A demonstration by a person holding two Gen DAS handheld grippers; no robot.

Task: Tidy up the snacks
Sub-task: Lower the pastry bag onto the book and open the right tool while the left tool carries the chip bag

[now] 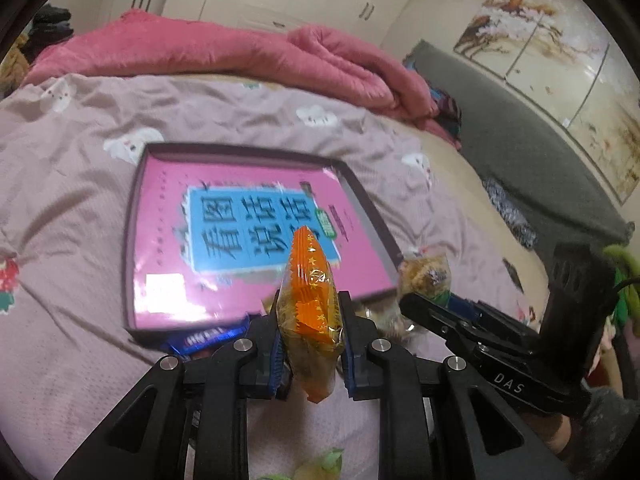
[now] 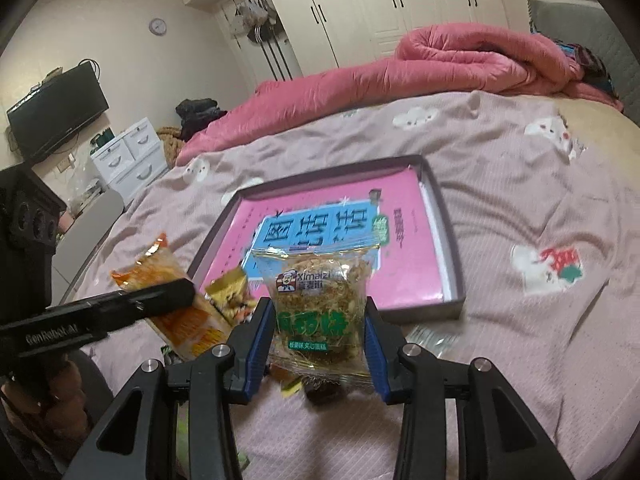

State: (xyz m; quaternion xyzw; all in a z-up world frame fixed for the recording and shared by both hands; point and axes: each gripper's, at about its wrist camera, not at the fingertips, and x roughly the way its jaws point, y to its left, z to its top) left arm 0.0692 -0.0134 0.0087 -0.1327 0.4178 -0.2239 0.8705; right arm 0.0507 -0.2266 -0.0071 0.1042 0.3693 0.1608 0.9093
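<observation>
Orange packet [image 1: 310,304]: clamped edge-on in left tongs [image 1: 310,344]
Right tongs [image 2: 320,336]: gripping cake packet [image 2: 320,300]
Risk: slick wrappers probably slip before reaching tray [image 2: 448,216]

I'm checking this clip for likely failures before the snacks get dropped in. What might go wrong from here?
1. The left gripper pinches the orange crinkly snack packet edge-on near its lower end; the glossy film might slip out.
2. The right gripper squeezes the clear cake packet with green lettering across its middle, which may crush the cake.
3. The shallow dark-rimmed tray holds a glossy pink book; released packets may slide.
</observation>
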